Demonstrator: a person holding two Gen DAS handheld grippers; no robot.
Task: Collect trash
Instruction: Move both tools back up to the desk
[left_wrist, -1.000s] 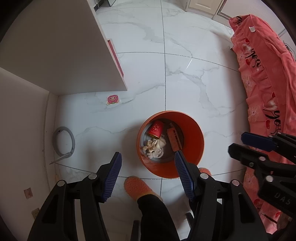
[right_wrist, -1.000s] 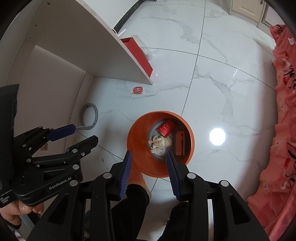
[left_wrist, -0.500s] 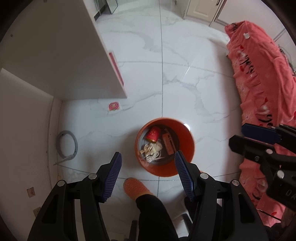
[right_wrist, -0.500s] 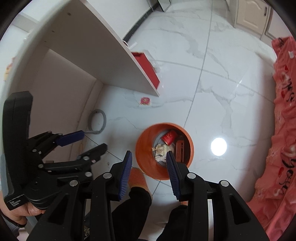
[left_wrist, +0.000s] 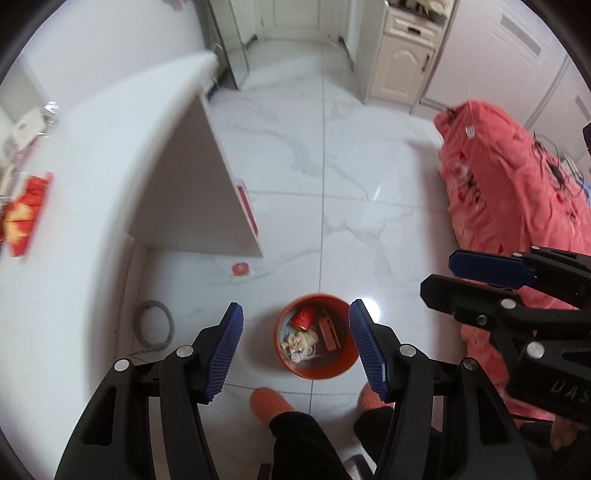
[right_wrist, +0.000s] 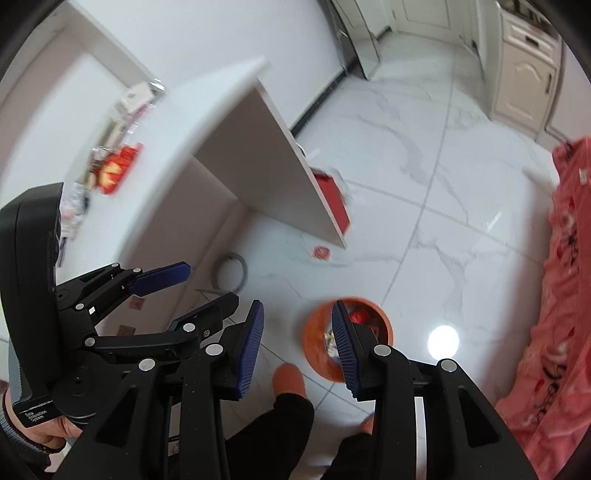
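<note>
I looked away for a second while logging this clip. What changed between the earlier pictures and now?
Both tools rose away from the orange bin: it looks smaller now, and the white tabletop has come into view. The left tool and right tool took hold of nothing. Unchanged: both stay open and empty, the trash remains in the bin, and the red sticker is still on the floor.

bin (left_wrist: 317, 369) set on floor (left_wrist: 369, 206), just ahead of two feet (left_wrist: 271, 402) | cup (left_wrist: 303, 318), box (left_wrist: 329, 331) and scraps (left_wrist: 301, 341) held in bin | sticker (left_wrist: 240, 268) laid on floor beyond bin, by desk (left_wrist: 122, 147) panel | hose (left_wrist: 155, 326) left of bin | bedding (left_wrist: 509, 184) right | cabinet (left_wrist: 402, 62) behind
</note>
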